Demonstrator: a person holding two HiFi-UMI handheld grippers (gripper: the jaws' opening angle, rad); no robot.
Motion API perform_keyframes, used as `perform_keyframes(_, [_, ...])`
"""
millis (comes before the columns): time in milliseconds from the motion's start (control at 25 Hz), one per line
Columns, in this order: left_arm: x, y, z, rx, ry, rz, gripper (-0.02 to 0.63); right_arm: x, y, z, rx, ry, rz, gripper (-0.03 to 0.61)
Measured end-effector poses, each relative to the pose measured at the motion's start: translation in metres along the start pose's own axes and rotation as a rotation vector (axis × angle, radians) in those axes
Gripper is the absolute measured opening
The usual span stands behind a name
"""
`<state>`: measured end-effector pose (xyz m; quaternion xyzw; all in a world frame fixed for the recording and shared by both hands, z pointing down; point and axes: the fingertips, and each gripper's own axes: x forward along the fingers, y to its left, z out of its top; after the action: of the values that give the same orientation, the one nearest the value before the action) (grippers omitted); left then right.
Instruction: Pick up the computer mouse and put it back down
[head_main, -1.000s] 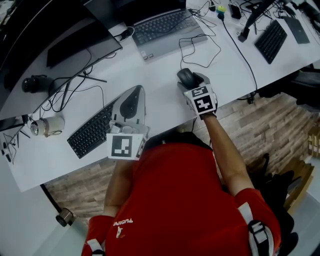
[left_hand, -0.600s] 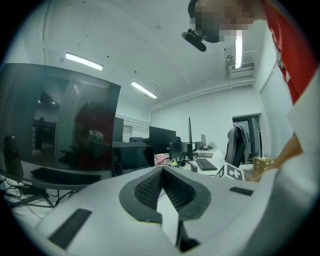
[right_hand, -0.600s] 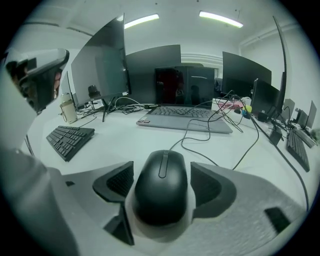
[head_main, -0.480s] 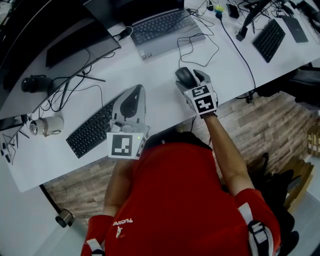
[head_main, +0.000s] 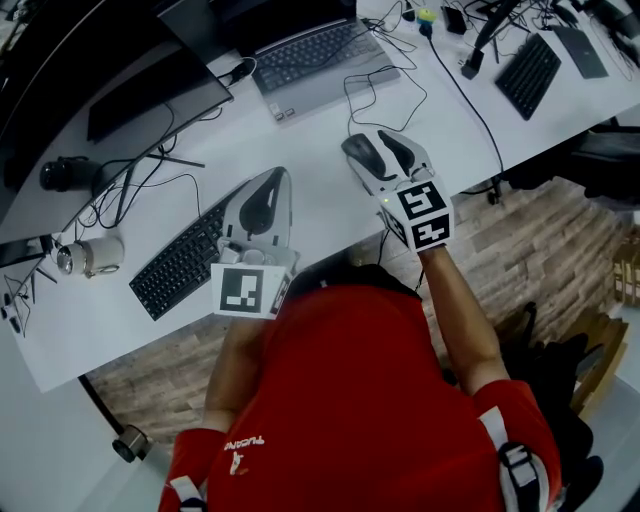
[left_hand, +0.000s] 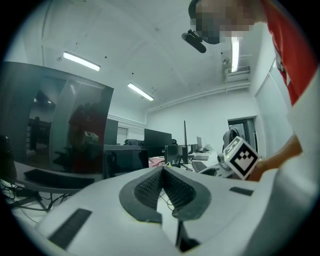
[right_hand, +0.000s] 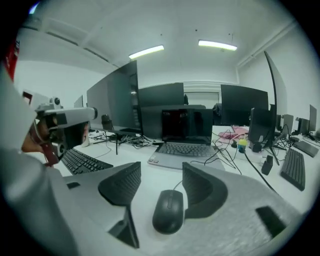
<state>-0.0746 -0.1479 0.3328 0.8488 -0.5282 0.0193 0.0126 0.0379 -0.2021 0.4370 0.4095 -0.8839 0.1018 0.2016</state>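
We look down past our red shirt (head_main: 350, 400) at a white worktop (head_main: 320, 205).

Our left gripper (left_hand: 162, 172) is on the near left, held flat over the worktop. Its two fingers are shut tight together and there is nothing between them. Just to its left lies a black keyboard (head_main: 185, 262).

Our right gripper (right_hand: 161, 175) is on the right, a bit farther out, and tips down a little. Its fingers (right_hand: 122, 185) are wide apart and are closing in. The computer mouse (right_hand: 168, 212) is between them and a bit below them. It is black and lies flat on the worktop. The fingers do not squeeze it, and we can see a gap on its left side. Its thin cord runs away from us, toward the far side of the worktop.

Past the mouse sits an open grey laptop (head_main: 320, 55). To the far left of it stands a big dark screen (head_main: 150, 85) with black wires under it. Far off on the right is another black keyboard (head_main: 528, 75).
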Motion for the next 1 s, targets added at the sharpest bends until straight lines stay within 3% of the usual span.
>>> perform_keyframes(480, [0.002, -0.018, 0.026, 0.005, -0.051, -0.054, 0.009, -0.064, 0.037, 0.071, -0.023, -0.244, 0.048, 0.113])
perform_keyframes(840, [-0.002, -0.028, 0.035, 0.009, -0.068, -0.079, 0.009, -0.087, 0.058, 0.087, -0.045, -0.332, 0.079, 0.011])
perform_keyframes(1000, [-0.004, -0.030, 0.035, 0.016, -0.072, -0.083, 0.009, -0.092, 0.062, 0.090, -0.034, -0.349, 0.086, 0.006])
